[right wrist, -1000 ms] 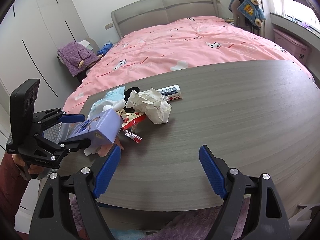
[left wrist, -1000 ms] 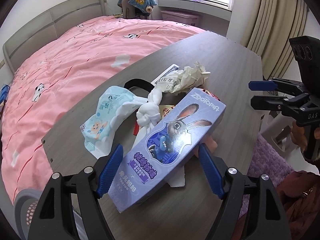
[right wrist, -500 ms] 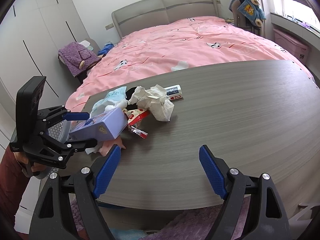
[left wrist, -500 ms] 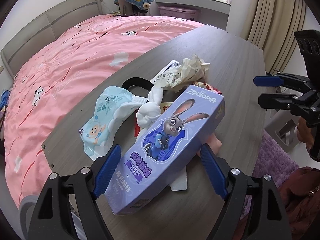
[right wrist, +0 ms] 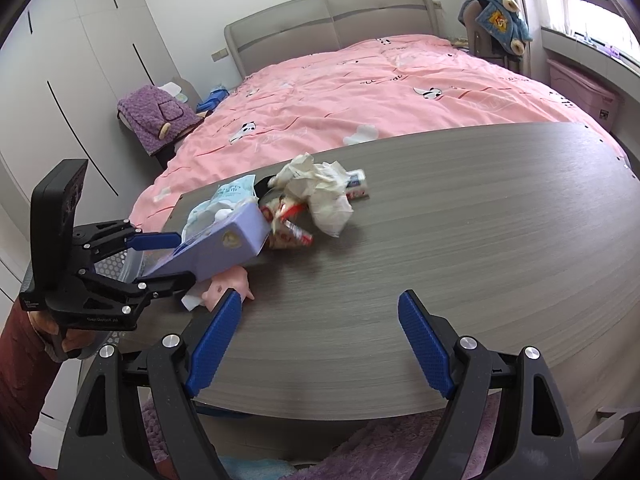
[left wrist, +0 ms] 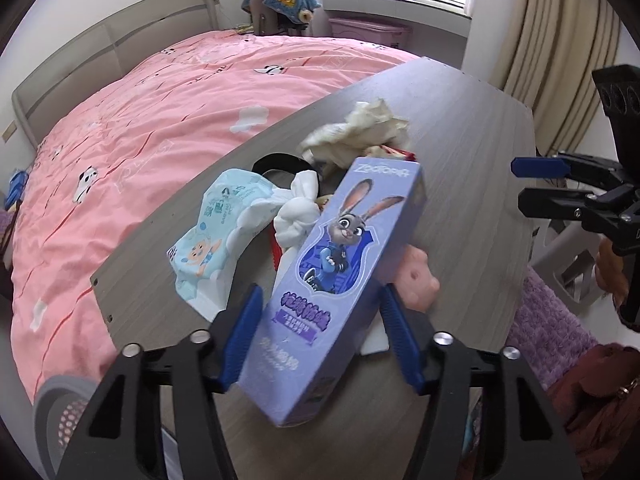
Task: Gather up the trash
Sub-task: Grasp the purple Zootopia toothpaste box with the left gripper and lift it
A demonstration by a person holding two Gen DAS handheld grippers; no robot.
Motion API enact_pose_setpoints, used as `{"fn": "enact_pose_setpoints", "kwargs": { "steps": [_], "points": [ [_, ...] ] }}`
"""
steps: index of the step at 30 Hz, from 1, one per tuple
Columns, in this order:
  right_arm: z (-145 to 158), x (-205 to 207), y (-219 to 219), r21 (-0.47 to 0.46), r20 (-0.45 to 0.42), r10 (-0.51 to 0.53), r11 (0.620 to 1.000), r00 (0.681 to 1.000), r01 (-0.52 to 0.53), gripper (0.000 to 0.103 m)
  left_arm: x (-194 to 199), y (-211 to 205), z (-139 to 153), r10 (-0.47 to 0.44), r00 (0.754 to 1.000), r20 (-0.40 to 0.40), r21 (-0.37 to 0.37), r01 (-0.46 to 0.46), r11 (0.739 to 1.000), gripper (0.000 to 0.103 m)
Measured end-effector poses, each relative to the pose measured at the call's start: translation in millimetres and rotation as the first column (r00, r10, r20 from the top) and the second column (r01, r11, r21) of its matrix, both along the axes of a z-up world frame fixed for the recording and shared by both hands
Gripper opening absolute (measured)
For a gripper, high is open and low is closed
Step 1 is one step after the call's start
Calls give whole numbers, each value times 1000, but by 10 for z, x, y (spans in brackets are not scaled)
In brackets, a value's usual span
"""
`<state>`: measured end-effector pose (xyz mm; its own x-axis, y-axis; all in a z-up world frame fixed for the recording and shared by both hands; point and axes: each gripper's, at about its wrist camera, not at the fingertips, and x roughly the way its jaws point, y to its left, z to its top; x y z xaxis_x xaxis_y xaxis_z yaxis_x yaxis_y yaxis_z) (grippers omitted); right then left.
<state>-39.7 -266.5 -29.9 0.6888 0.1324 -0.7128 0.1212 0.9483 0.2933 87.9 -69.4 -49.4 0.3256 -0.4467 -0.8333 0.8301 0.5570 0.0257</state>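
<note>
Zootopia carton point(left wrist: 344, 264), probably light, stiff-walled and crushable, sits lengthwise between closing left gripper point(left wrist: 320, 332) fingers, best pinched across its long sides; right gripper point(right wrist: 320, 344) hangs open, empty.

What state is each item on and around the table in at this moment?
Purple box: tilted, far end raised off table, between the left gripper's fingers.
Left gripper: closing around the box.
Right gripper: open, empty, above bare table.
Wet-wipes pack: crumpled, lying flat.
Crumpled paper: balled up, on the table.
Red-and-white wrapper: lying beside the box.
Pink toy: lying under the box.
</note>
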Motion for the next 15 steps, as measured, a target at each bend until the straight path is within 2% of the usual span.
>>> {"fn": "enact_pose_setpoints", "kwargs": {
  "steps": [4,7,12,14,15],
  "points": [
    [6,-2,-1,0,4,1,1000,1000,-1,79,-46,42,55,41,999,11,-15,-41,999,37],
    [14,-10,-6,0,8,0,1000,1000,0,79,-93,68,100,76,997,9,-26,-76,997,29],
    [22,-32,20,0,13,5,1000,1000,-5,79,-214,72,164,79,997,19,-29,-79,996,29],
    [17,-53,33,0,15,8,1000,1000,-8,79,-241,61,192,72,997,32,-30,-71,997,32],
    [19,-52,31,1,16,8,1000,1000,-8,79,-250,62,218,68,997,39,-34,-66,997,37]
  ]
}}
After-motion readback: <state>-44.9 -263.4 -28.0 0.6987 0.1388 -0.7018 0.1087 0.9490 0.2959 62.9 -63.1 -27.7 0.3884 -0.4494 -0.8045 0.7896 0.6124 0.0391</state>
